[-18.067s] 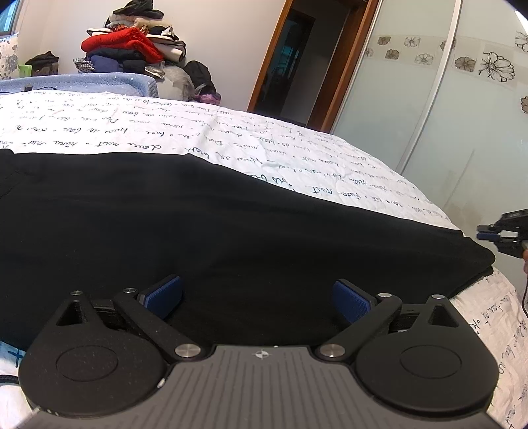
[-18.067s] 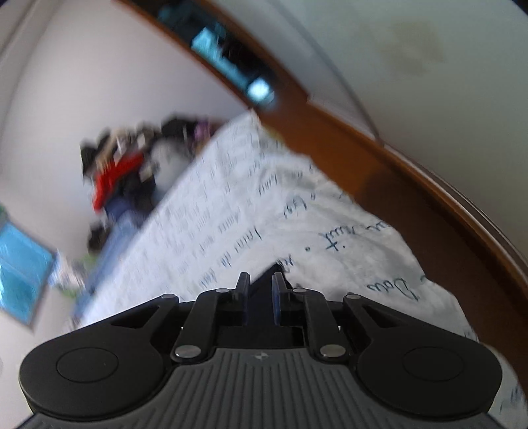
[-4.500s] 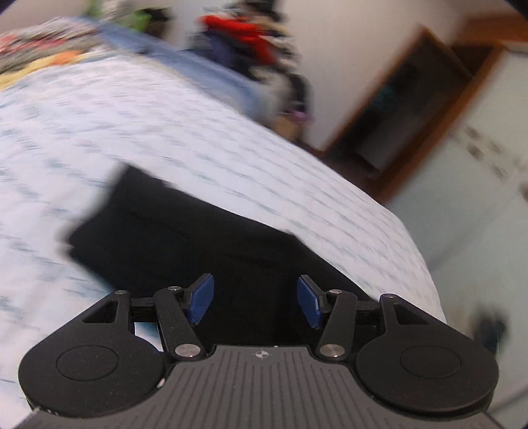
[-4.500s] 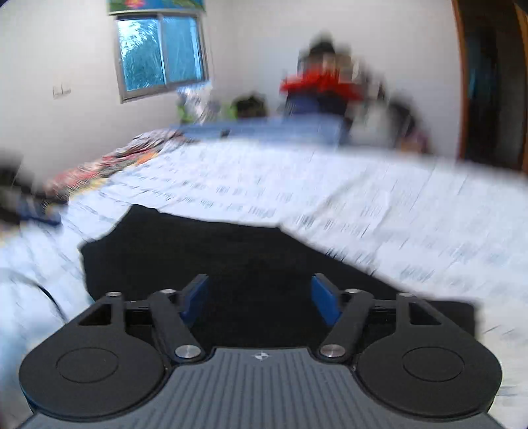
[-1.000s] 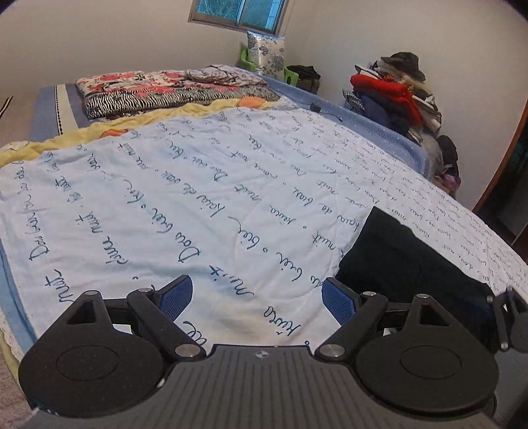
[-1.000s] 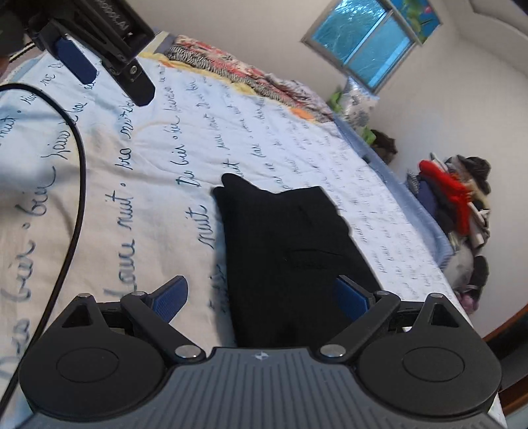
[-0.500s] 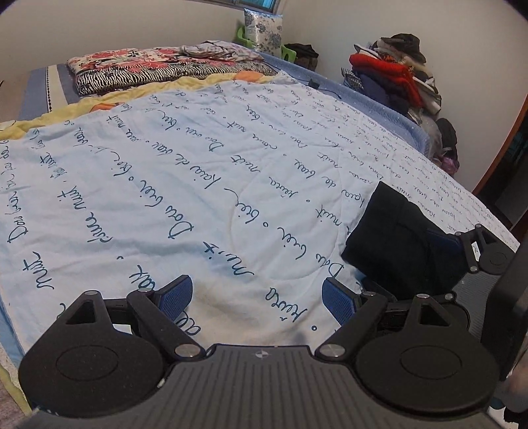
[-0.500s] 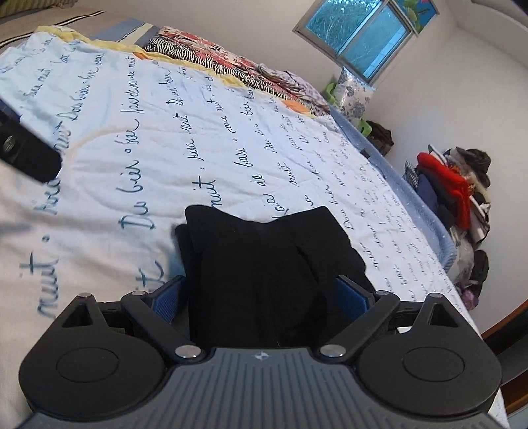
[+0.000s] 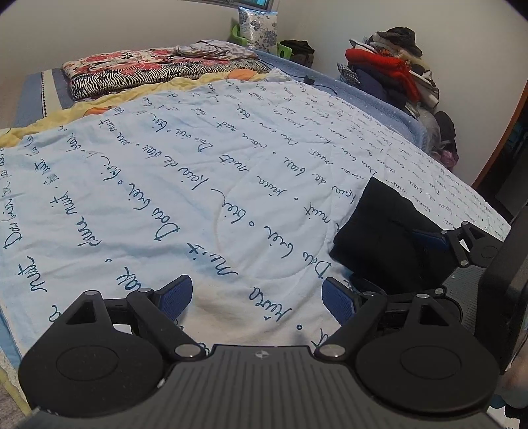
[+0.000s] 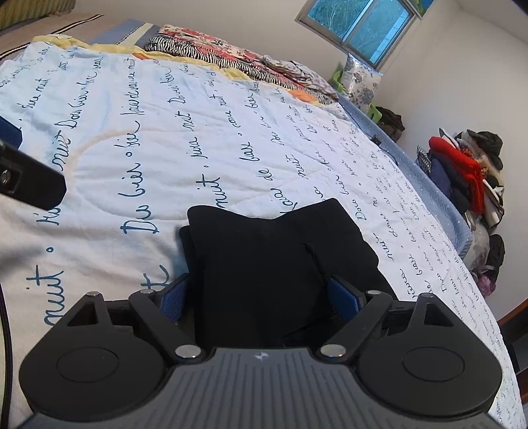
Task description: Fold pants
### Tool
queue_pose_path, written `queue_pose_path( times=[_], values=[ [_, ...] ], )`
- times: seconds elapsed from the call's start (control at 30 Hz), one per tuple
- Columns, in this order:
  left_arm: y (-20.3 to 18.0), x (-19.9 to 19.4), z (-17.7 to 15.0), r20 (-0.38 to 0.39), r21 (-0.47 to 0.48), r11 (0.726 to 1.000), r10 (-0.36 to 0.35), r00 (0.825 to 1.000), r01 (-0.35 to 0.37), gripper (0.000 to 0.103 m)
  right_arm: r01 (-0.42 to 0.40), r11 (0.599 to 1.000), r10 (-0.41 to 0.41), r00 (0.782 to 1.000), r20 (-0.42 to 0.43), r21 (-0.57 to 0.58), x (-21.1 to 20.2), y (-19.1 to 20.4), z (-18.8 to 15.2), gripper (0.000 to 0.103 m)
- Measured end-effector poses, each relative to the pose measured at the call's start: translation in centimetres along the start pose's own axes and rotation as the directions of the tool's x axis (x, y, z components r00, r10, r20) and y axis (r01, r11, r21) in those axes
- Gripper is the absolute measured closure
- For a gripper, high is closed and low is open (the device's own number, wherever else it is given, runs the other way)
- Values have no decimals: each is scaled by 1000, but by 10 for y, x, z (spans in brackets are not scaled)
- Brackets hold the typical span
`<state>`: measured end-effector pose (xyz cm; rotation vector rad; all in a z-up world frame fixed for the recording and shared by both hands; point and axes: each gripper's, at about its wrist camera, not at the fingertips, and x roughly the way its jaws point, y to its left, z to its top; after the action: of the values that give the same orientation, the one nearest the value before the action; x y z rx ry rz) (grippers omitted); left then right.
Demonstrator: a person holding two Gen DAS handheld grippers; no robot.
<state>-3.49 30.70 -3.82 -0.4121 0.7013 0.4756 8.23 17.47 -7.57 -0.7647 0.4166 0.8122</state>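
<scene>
The black pants (image 10: 274, 264) lie folded into a small thick stack on the white quilt with blue handwriting (image 10: 138, 138). My right gripper (image 10: 260, 297) is open, its blue pads either side of the stack's near edge. In the left wrist view the pants (image 9: 382, 231) sit to the right, with the right gripper (image 9: 462, 244) against them. My left gripper (image 9: 257, 297) is open and empty over bare quilt (image 9: 198, 198), left of the pants.
Folded patterned blankets (image 9: 158, 66) lie at the head of the bed. A pile of clothes (image 9: 392, 72) stands by the far wall, also in the right wrist view (image 10: 468, 171). A window (image 10: 359, 29) is beyond the bed. A black cable (image 10: 5, 346) hangs at left.
My right gripper has moved forward onto the near edge of the folded pants. My left gripper has drifted slightly and stays open beside them.
</scene>
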Motion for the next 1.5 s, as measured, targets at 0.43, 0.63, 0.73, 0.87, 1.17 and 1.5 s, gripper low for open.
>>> queue_pose_path(
  times=[0.43, 0.63, 0.73, 0.87, 1.17, 1.5],
  values=[
    [1, -3, 1, 0, -2, 1000, 16, 1000, -16, 15, 35, 998, -34, 999, -24, 61, 5, -5, 0, 0],
    [-2, -5, 3, 6, 6, 1000, 12, 1000, -12, 15, 32, 999, -32, 999, 11, 35, 3, -4, -3, 0],
    [0, -6, 4, 14, 0, 1000, 13, 1000, -13, 15, 89, 996, -88, 995, 54, -17, -3, 7, -4, 1],
    [5, -6, 6, 14, -15, 1000, 22, 1000, -22, 15, 173, 963, -145, 979, 143, -205, -16, 39, -10, 35],
    [9, -6, 7, 11, -29, 999, 17, 1000, -16, 15, 119, 965, -95, 989, 111, -234, -13, 53, -9, 77],
    [15, 20, 51, -48, -213, 941, -278, 959, 262, 13, 105, 994, -94, 976, 198, -43, -35, 19, -8, 88]
  ],
)
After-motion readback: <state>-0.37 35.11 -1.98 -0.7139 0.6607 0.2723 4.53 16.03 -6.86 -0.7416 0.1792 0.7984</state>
